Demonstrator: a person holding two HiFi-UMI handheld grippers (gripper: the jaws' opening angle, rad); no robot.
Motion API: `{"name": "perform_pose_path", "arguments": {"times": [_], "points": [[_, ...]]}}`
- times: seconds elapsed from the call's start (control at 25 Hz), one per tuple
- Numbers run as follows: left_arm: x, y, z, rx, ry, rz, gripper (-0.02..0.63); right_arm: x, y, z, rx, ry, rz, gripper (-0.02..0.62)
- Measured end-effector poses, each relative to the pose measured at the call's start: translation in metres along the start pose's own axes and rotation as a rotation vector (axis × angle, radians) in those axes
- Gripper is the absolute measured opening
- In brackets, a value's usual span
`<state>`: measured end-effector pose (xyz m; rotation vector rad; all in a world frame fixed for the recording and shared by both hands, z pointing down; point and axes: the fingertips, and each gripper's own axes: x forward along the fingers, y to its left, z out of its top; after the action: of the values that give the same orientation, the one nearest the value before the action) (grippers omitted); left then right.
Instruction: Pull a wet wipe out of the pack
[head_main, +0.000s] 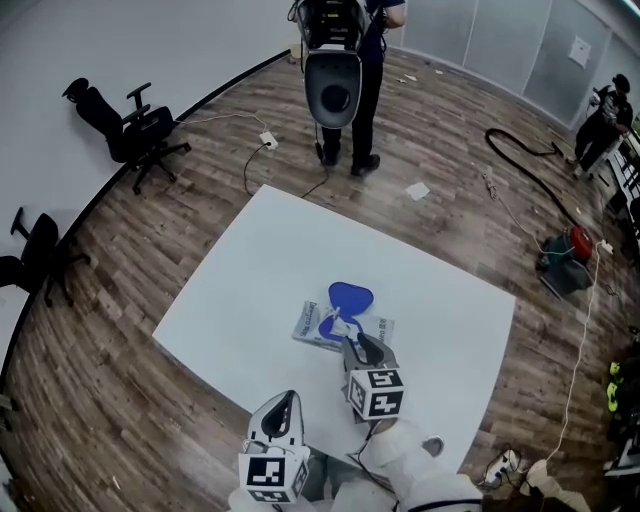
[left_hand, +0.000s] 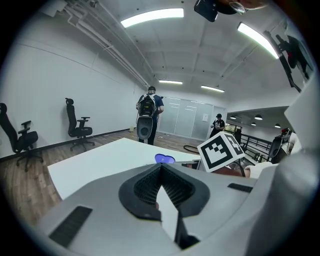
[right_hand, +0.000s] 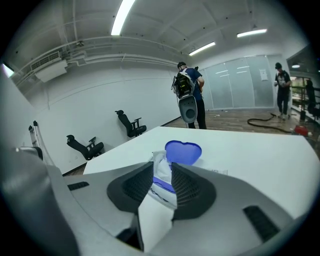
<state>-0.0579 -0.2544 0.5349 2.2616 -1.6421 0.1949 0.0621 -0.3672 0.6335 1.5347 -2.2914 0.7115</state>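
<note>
The wet wipe pack (head_main: 318, 330) lies flat in the middle of the white table (head_main: 240, 290), its blue lid (head_main: 350, 296) flipped open. A white wipe (right_hand: 161, 167) sticks up out of the pack's opening. My right gripper (right_hand: 162, 176) is low over the pack's near side, its jaws nearly together with the wipe's tuft pinched between them. In the head view that gripper (head_main: 361, 345) touches the pack's near edge. My left gripper (head_main: 284, 402) is back at the table's near edge, well short of the pack. Its jaws (left_hand: 160, 172) are pressed together with nothing in them.
A person with a backpack stands on the wood floor (head_main: 330, 60) beyond the table's far corner. Two office chairs (head_main: 135, 125) line the left wall. A black hose (head_main: 530, 165) and a red machine (head_main: 575, 245) lie at the right, where another person (head_main: 605, 115) stands.
</note>
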Motion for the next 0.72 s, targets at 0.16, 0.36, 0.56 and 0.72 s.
{"name": "perform_pose_path", "arguments": {"times": [0.16,0.36,0.56,0.72], "points": [[0.005,0.005,-0.004,0.0,0.004,0.008,-0.003,0.012,0.0,-0.005,-0.005,0.019,0.008,0.098],[0.011,0.016,-0.009,0.003,0.016,0.032,-0.003,0.024,-0.001,-0.008,-0.019,0.041,0.022,0.098],[0.013,0.028,-0.014,0.006,0.022,0.056,-0.003,0.032,-0.001,-0.017,-0.018,0.071,0.024,0.098],[0.016,0.029,-0.017,0.006,0.029,0.058,-0.003,0.038,-0.005,-0.021,-0.014,0.084,0.011,0.098]]}}
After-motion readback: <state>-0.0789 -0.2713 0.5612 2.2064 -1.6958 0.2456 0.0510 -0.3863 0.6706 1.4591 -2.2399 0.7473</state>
